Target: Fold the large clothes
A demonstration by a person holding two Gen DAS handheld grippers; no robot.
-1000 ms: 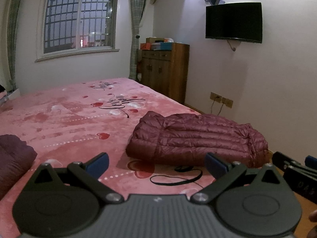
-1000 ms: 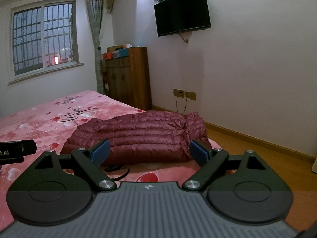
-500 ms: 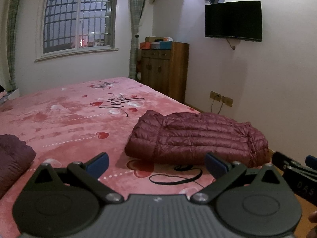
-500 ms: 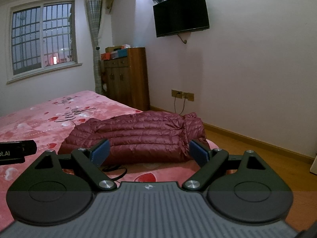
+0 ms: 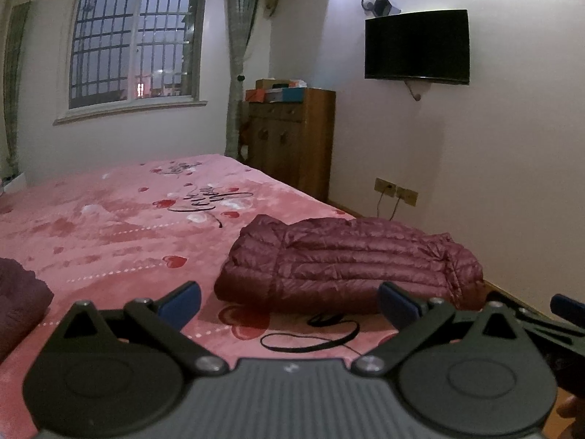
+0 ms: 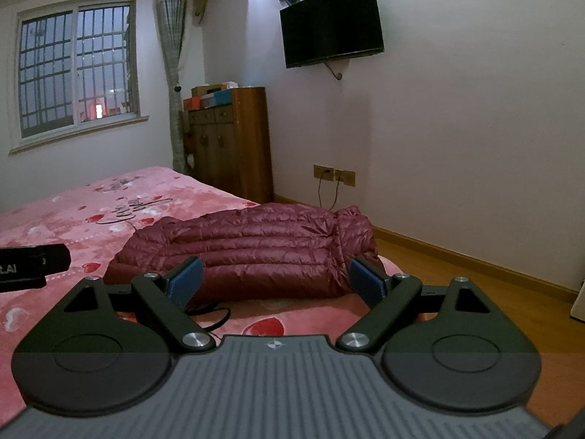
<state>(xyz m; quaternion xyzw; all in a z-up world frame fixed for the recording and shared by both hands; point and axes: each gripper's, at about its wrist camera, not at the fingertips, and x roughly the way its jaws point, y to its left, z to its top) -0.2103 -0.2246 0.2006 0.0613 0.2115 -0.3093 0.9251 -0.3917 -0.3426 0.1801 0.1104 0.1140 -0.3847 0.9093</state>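
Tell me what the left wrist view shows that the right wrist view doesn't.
Left only: a second dark garment at the bed's left edge, and the right gripper's tip at far right.
Right only: bare wood floor beside the bed, and the left gripper's body at far left.
Both: the folded jacket on the pink bed, a black cord, cabinet, TV, window. Both grippers are open and empty.

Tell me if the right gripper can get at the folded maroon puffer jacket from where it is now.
Probably yes. The right gripper is open and empty, pointed straight at the maroon puffer jacket, which lies on the pink bedspread. Nothing stands between them; only a thin black cord lies flat before the jacket.
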